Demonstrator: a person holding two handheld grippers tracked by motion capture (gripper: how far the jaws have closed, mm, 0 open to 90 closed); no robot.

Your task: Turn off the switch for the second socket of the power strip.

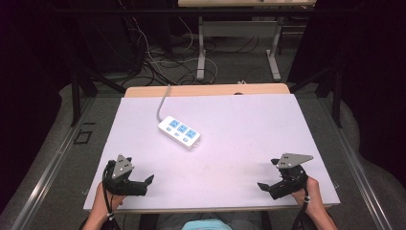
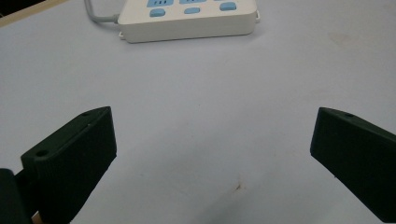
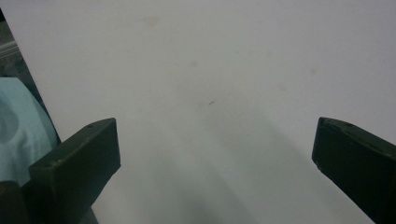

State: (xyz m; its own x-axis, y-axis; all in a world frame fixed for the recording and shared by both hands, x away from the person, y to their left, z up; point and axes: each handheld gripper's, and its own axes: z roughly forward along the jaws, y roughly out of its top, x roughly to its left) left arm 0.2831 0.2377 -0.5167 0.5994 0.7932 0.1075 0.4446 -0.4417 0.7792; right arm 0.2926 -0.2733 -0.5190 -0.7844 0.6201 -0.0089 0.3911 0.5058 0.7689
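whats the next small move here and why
Probably ease the left tool forward toward the power strip. Both it and the right tool sit open and empty near the table's front edge, and the strip lies ahead of the left one, untouched, its grey cord trailing off the far edge.

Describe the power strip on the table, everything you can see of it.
The power strip is a white, plastic-looking rectangular block with three blue socket faces in a row and small blue buttons beside them. It lies flat, set diagonally on the pale table, left of centre toward the far edge. A grey cable leaves its far end and runs over that edge. Nothing else touches it; both grippers are well short of it.
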